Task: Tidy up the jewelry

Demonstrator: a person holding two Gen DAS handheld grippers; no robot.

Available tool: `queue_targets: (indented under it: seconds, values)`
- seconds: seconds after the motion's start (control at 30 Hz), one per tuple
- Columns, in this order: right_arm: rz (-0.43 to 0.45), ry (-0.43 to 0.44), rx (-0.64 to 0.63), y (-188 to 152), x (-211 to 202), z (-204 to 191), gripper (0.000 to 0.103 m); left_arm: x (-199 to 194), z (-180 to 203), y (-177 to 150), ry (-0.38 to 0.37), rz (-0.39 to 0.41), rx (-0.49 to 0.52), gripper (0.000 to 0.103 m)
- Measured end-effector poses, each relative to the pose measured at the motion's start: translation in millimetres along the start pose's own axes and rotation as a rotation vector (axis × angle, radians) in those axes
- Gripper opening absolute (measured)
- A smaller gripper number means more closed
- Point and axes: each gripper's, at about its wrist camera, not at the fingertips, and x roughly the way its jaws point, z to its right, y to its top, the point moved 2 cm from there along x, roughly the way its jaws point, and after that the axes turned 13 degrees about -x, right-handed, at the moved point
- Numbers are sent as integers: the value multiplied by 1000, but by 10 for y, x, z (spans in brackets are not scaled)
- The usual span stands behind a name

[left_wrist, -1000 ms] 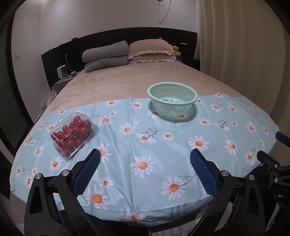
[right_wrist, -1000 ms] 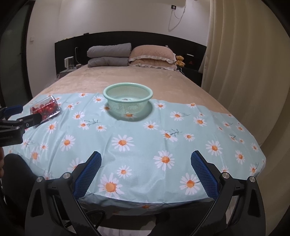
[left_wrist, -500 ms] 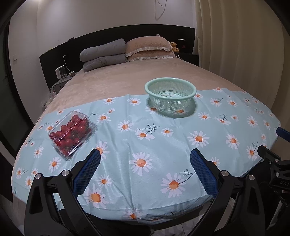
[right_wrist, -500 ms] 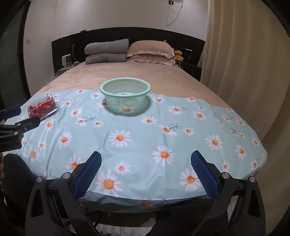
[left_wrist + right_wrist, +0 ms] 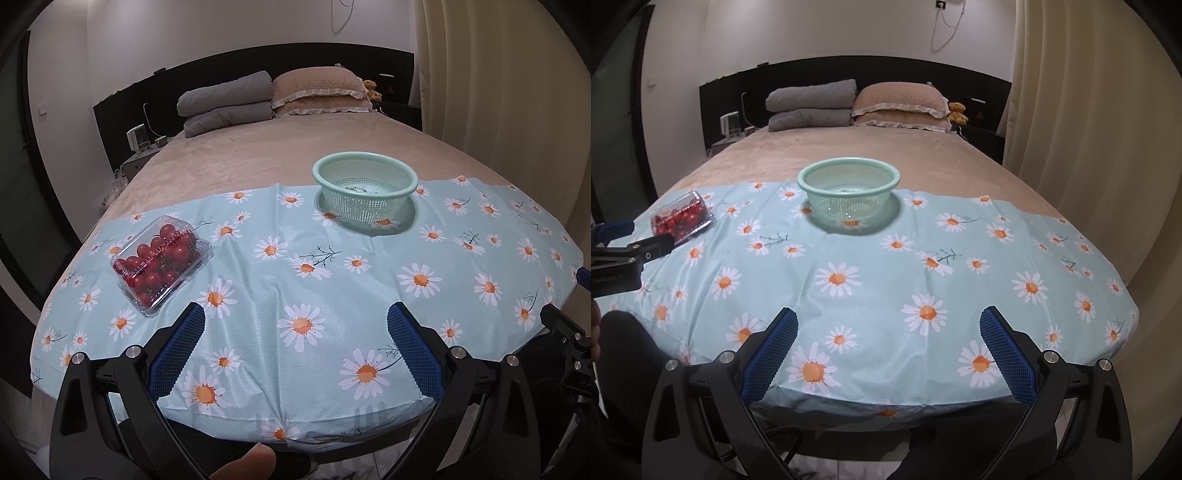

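The pale green perforated plastic basket [image 5: 365,184] stands upright on the far middle of the light blue daisy-print cloth [image 5: 295,295] spread over the foot of the bed. From the left wrist view something small and dark lies on its floor, too small to identify; the right wrist view shows only the mesh wall and a pale centre on the basket [image 5: 849,188].

Well apart from it, near the cloth's left edge, sits the clear plastic clamshell box of red cherry tomatoes [image 5: 160,260]. The left view shows the box from above, lid closed, with stems among the fruit; in the right view the box [image 5: 681,218] appears low and side-on, partly behind a finger of the other tool.

The left tongs [image 5: 295,350] hover over the near edge of the cloth, blue-padded fingers spread wide with nothing between them. The right tongs [image 5: 888,354] are likewise wide apart and empty. A fingertip [image 5: 247,463] shows at the bottom of the left view only.

Beyond lie the beige bedspread [image 5: 849,147], grey folded blankets [image 5: 812,105], a frilled tan pillow [image 5: 899,103] and a small teddy bear [image 5: 957,112].
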Motion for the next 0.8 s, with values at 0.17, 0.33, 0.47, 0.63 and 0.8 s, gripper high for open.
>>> queue_targets:
  seconds: [0.17, 0.33, 0.47, 0.63, 0.8]
  values:
    - [2, -4, -3, 1, -4, 0, 95, 7, 16, -18, 23, 4, 37, 97]
    - [-7, -14, -11, 5, 10, -20, 95, 3, 14, -22, 31, 10, 49, 97]
    - [-11, -21, -19, 6, 20, -26, 95, -4, 13, -27, 34, 12, 54, 97]
    - [-4, -18, -28, 12, 5, -52, 95, -11, 2, -20, 29, 12, 54, 97]
    - [-9, -20, -36, 12, 6, -59, 95, 8, -6, -21, 59, 26, 74, 97]
